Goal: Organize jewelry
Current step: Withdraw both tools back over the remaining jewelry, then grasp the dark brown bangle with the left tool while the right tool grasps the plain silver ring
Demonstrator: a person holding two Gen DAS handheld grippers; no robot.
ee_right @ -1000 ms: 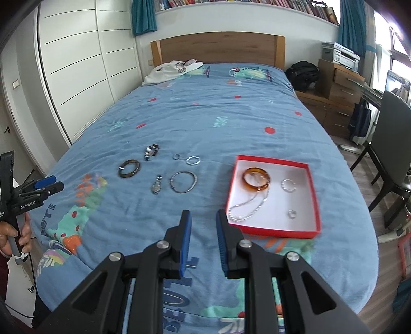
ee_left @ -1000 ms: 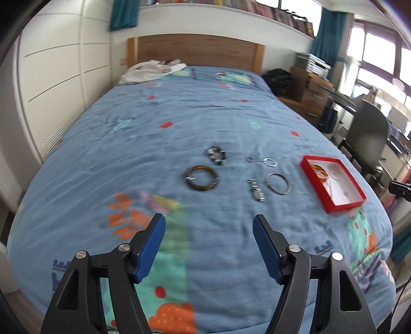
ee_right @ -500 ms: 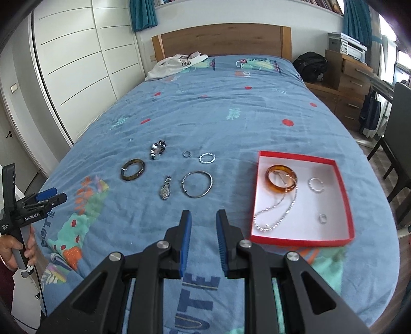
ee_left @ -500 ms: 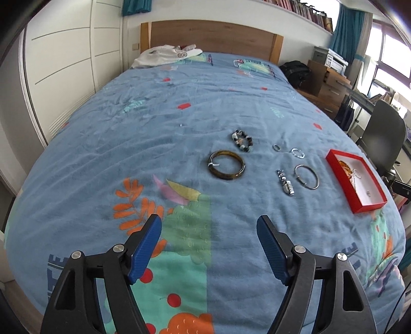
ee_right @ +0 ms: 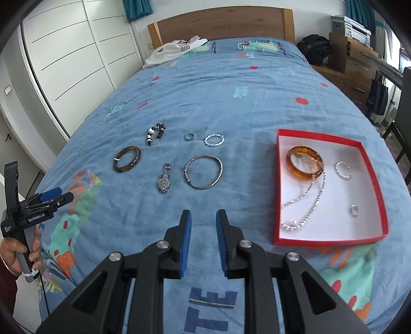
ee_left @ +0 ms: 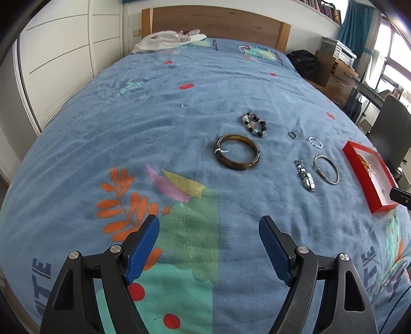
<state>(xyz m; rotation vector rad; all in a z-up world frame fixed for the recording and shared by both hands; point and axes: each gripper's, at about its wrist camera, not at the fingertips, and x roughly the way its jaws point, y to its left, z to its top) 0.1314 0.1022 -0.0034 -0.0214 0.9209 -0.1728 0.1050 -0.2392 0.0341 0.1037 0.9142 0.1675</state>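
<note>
A red box (ee_right: 372, 164) on the blue bedspread holds an amber bangle (ee_right: 305, 163), a silver chain (ee_right: 305, 203) and two rings. Left of it lie a silver bangle (ee_right: 203, 172), a watch (ee_right: 164, 179), a dark brown bangle (ee_right: 127, 159), a bead bracelet (ee_right: 155, 133), a small dark ring (ee_right: 190, 136) and a twisted silver ring (ee_right: 214, 140). My left gripper (ee_left: 209, 231) is open and empty, short of the brown bangle (ee_left: 236, 152). My right gripper (ee_right: 203, 218) is narrowly open and empty, in front of the silver bangle.
White clothing (ee_right: 177, 48) lies by the wooden headboard (ee_right: 221, 21). White wardrobe doors (ee_right: 69, 51) run along the left. A wooden dresser (ee_right: 359, 59), a black bag (ee_right: 316, 48) and a chair (ee_left: 390, 126) stand to the right of the bed.
Both grippers have moved forward and lower toward the loose jewelry. The left view has swung so the brown bangle is nearer centre. Neither jaw opening has changed.
</note>
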